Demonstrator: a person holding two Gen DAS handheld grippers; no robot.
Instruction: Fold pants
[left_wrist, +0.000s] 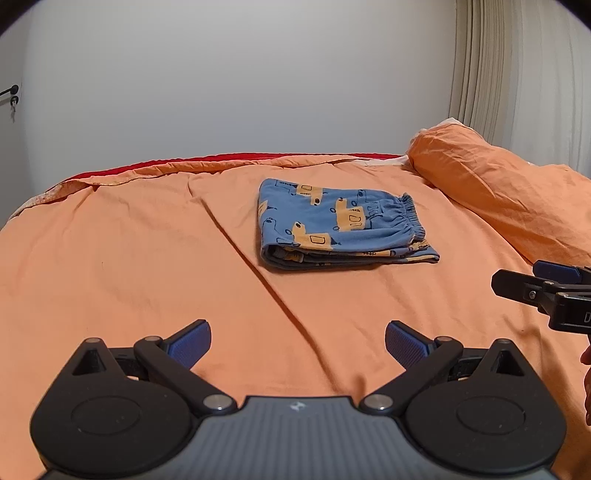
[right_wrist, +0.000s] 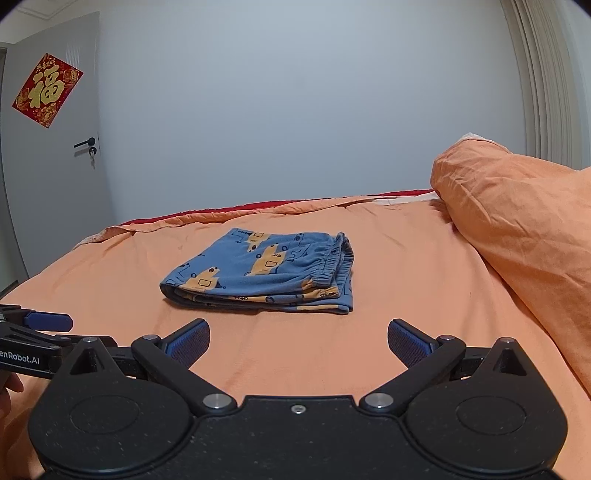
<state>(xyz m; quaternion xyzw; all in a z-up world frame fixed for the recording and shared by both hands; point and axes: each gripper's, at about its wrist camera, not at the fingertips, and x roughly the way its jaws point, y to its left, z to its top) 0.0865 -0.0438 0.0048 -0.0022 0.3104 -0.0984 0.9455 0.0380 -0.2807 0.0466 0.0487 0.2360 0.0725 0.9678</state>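
Note:
Blue pants (left_wrist: 343, 225) with a yellow vehicle print lie folded into a compact stack on the orange bed sheet (left_wrist: 147, 266), elastic waistband to the right. In the right wrist view the pants (right_wrist: 266, 273) lie just ahead of the fingers. My left gripper (left_wrist: 297, 341) is open and holds nothing, well short of the pants. My right gripper (right_wrist: 298, 341) is open as well, with nothing between its blue pads, and apart from the cloth. The right gripper's tip (left_wrist: 535, 284) shows at the right edge of the left wrist view.
An orange pillow (right_wrist: 517, 229) lies at the right side of the bed. A red cover (left_wrist: 221, 159) lines the far edge by the grey wall. A door (right_wrist: 55, 147) with a red paper decoration stands at the left. Curtains (left_wrist: 517, 74) hang at the right.

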